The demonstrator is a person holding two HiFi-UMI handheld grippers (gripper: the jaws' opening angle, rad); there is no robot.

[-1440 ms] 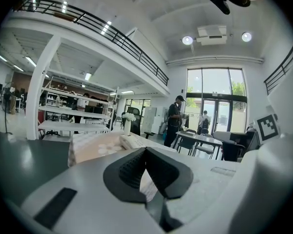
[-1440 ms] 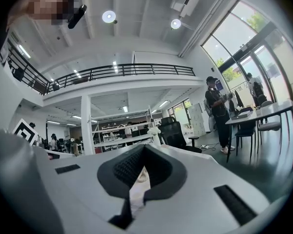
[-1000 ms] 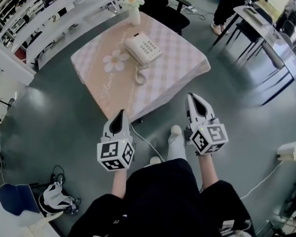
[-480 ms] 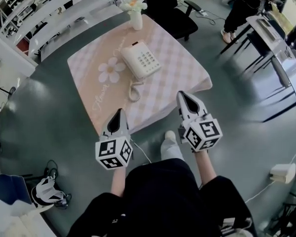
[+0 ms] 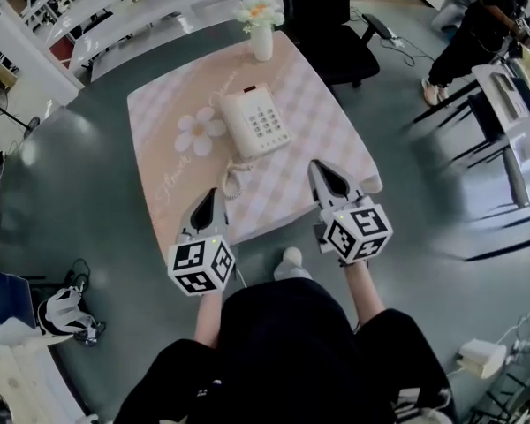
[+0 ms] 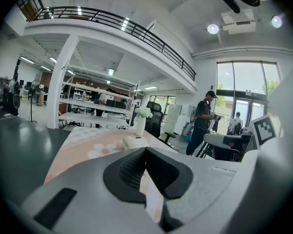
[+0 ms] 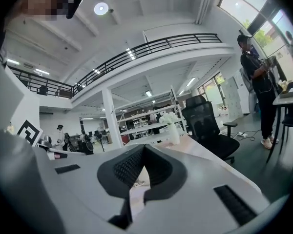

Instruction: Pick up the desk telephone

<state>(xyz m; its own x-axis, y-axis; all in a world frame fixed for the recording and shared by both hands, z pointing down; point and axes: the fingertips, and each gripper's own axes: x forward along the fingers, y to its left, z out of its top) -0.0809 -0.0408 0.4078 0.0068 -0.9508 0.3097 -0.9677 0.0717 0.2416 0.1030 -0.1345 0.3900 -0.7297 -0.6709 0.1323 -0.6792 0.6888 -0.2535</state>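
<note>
We hold the left gripper (image 5: 207, 194) and right gripper (image 5: 317, 166) fully closed, empty, over the near edge of the pink checked tablecloth (image 5: 329, 132). The white push-button desk telephone (image 5: 258, 122) sits mid-table, beyond both.

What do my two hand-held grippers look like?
Both alike: the left hand-held gripper and right hand-held gripper have light grey bodies tapering to a point, black ribbed pads inside the jaws, and a white cube with black square markers at the rear. No cables show on them. The person wears black.
</note>
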